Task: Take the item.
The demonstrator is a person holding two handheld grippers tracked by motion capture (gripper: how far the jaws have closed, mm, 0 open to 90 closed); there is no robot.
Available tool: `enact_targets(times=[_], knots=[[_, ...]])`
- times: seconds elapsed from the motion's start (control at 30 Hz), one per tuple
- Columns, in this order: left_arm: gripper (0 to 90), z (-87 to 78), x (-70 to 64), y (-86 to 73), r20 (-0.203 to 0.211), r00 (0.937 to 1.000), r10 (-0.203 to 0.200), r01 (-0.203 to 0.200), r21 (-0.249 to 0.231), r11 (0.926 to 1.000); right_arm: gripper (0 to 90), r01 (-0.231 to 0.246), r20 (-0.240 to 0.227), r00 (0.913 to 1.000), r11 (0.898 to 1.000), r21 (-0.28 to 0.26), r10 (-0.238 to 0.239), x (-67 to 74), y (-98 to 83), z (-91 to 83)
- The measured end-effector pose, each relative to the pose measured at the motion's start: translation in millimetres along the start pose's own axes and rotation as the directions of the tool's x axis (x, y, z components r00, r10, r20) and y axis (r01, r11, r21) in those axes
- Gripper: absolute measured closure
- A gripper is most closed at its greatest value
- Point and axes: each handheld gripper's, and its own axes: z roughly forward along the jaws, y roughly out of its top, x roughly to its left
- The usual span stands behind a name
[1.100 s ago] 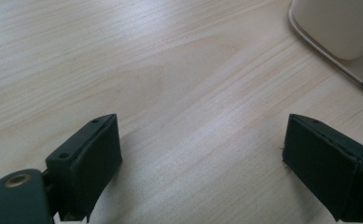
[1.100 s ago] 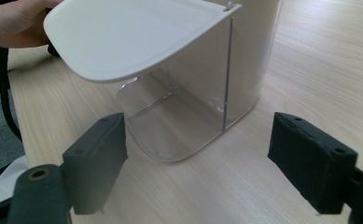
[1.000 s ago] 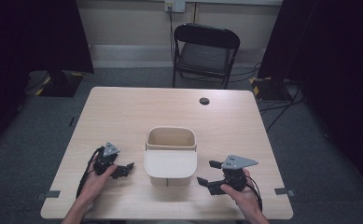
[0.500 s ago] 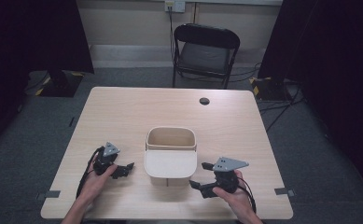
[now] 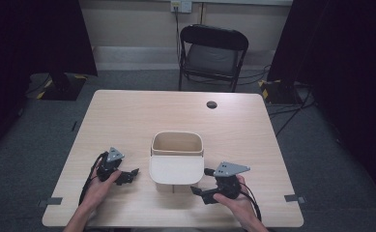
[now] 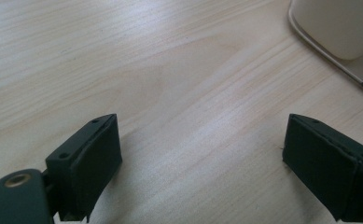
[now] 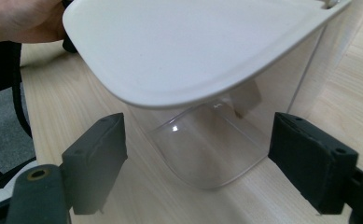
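The right tool (image 5: 201, 187), jaws spread wide, points at the near corner of what we take for a clear container (image 5: 177, 150) with a white lid (image 5: 175, 170) at mid-table (image 5: 127, 116) — the left tool (image 5: 129, 175), also spread, rests beside it.

The right gripper (image 5: 201, 186) has moved left toward the bin (image 5: 176, 157).

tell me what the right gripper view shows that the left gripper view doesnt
Right gripper view: the container's white hinged lid overhanging its clear wall, plus the person's other hand at top left. Left gripper view: mostly bare wooden table, with just a corner of the container at top right. Both: open black jaws with nothing between them, over the same tabletop.
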Motion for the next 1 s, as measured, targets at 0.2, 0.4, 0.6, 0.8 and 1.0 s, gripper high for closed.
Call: enact_targets(times=[0.2,0.4,0.6,0.8,1.0], knots=[[10.9,0.0,0.1,0.0,0.000,1.0000,0.002,-0.002,0.000,1.0000,18.6,-0.007,0.006,1.0000,1.000,0.026,0.007,-0.9,-3.8,9.8],[10.9,-0.1,0.1,0.0,0.000,1.0000,0.001,-0.001,0.001,1.0000,18.9,-0.013,0.021,0.9997,1.000,-0.009,0.014,-3.6,-1.2,7.7],[10.9,0.1,-0.1,0.0,0.000,1.0000,-0.001,0.001,-0.001,1.0000,19.2,-0.009,0.016,0.9998,0.999,-0.037,0.009,-1.8,2.9,4.6],[10.8,0.1,0.1,0.0,0.001,1.0000,0.000,0.000,-0.001,1.0000,19.2,-0.009,0.012,0.9999,0.999,-0.049,0.009,-1.7,6.5,1.7],[10.8,0.1,0.3,0.2,0.003,1.0000,0.002,-0.002,0.000,1.0000,18.7,-0.006,0.010,0.9999,0.998,-0.059,0.007,-1.2,8.7,-0.8]])
